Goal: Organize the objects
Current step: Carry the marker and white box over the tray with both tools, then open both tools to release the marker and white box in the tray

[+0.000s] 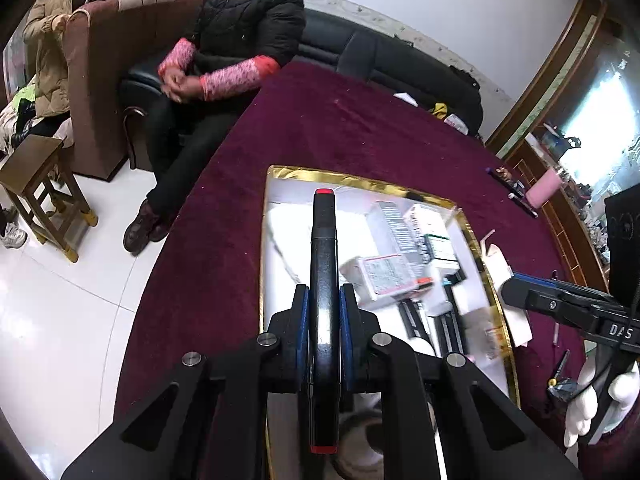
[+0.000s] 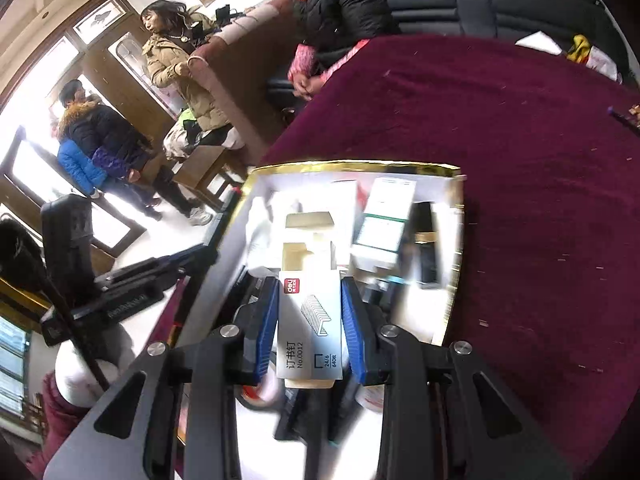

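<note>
My left gripper (image 1: 324,320) is shut on a black marker (image 1: 323,232) with red ends, which points forward over a white tray with a gold rim (image 1: 360,179). The tray lies on the maroon tablecloth (image 1: 320,128) and holds several small boxes (image 1: 384,276). In the right wrist view my right gripper (image 2: 310,320) is shut on a white staple box (image 2: 310,320) whose end flap stands open. It hangs over the same tray's rim (image 2: 352,167), above more small boxes (image 2: 384,216). The right gripper (image 1: 510,286) also shows at the tray's right edge, and the left gripper (image 2: 208,240) at its left.
Pens (image 1: 514,192) and a pink cup (image 1: 542,192) lie on the cloth at the far right. A person in a black jacket (image 1: 248,32) sits on a sofa beside the table. A wooden stool (image 1: 36,184) stands on the white floor. More people (image 2: 100,136) stand near a doorway.
</note>
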Tool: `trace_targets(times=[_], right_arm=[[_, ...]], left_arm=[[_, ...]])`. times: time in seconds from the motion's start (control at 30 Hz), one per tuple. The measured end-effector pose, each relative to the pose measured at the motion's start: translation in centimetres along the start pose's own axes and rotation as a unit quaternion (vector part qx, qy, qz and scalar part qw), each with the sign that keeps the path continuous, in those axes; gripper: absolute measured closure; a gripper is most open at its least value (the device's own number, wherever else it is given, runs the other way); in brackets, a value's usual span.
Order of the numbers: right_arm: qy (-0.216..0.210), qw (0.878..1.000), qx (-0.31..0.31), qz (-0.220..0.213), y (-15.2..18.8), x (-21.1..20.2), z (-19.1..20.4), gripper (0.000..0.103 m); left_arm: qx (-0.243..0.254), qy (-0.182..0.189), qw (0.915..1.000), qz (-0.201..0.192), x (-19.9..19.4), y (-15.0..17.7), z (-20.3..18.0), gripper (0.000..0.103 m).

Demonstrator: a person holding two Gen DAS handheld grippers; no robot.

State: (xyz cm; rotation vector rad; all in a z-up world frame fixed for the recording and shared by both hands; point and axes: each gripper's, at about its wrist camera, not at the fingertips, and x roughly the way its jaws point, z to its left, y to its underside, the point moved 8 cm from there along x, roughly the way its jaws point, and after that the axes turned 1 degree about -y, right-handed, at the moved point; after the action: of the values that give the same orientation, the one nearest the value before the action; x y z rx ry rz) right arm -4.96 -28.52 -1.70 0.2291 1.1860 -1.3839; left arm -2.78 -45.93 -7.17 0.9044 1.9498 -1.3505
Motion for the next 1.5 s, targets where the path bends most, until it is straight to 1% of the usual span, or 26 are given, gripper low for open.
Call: trace_targets(times=[0.13,0.27,0.4,0.5,0.77,1.03,1.1,1.17,1.23,1.3,1.33,1.37,1.4,1.47,1.5], right_arm=[[-0.022,0.999,0.027,0.016,-0.8,2.9,0.4,0.074],[-0.025,0.998,0.053,0.025,-1.9,5.5,0.2,0.074],[-0.03,0.996,0.072,0.031,-2.9,7.3,0.3,0.074],[-0.024,0.996,0.074,0.033,-3.4,7.9,0.2,0.074],[-0.008,0.996,0.083,0.033,-4.7,9.0,-0.3,0.074],[0.002,0.996,0.087,0.036,-4.8,9.7,-0.5,0.072],[0.008,0.995,0.089,0.033,-4.7,9.6,-0.6,0.072],[0.008,0.995,0.094,0.028,-4.8,9.4,-0.7,0.07],[0.004,0.995,0.099,0.022,-4.9,9.0,-0.7,0.062],[0.002,0.995,0.098,0.013,-4.9,8.3,-0.5,0.062],[0.002,0.995,0.096,0.008,-5.0,7.8,-0.3,0.062],[-0.002,0.996,0.092,0.002,-5.0,7.1,-0.1,0.062],[-0.003,0.996,0.085,-0.006,-4.9,6.2,0.2,0.062],[0.003,0.997,0.068,-0.022,-4.6,4.2,0.8,0.059],[0.007,0.998,0.059,-0.032,-4.3,3.2,1.2,0.057]], left_arm=[[0.003,-0.001,1.0,0.009,1.3,-0.3,0.5,0.091],[0.0,-0.007,0.9998,0.018,2.2,-0.2,1.0,0.091],[-0.006,-0.006,0.9997,0.021,2.7,-0.1,1.1,0.091],[-0.011,0.001,0.9997,0.022,2.9,-0.2,1.4,0.091],[-0.018,0.005,0.9995,0.023,2.9,-0.4,1.5,0.091],[-0.016,0.003,0.9994,0.03,3.3,-0.6,1.4,0.088],[-0.017,0.005,0.9994,0.031,3.2,-0.6,1.3,0.086],[-0.018,0.012,0.9992,0.033,3.2,-0.6,1.1,0.082],[-0.02,0.02,0.9991,0.032,3.1,-0.7,0.9,0.076],[-0.019,0.027,0.999,0.029,2.6,-0.7,0.5,0.067],[-0.018,0.028,0.9991,0.025,2.2,-0.8,0.3,0.065],[-0.016,0.028,0.9993,0.02,1.7,-0.8,0.1,0.058],[-0.014,0.027,0.9995,0.013,1.2,-0.8,-0.1,0.05],[-0.011,0.029,0.9995,-0.006,-0.3,-0.9,-0.6,0.044],[-0.009,0.031,0.9993,-0.02,-1.1,-1.0,-1.0,0.04]])
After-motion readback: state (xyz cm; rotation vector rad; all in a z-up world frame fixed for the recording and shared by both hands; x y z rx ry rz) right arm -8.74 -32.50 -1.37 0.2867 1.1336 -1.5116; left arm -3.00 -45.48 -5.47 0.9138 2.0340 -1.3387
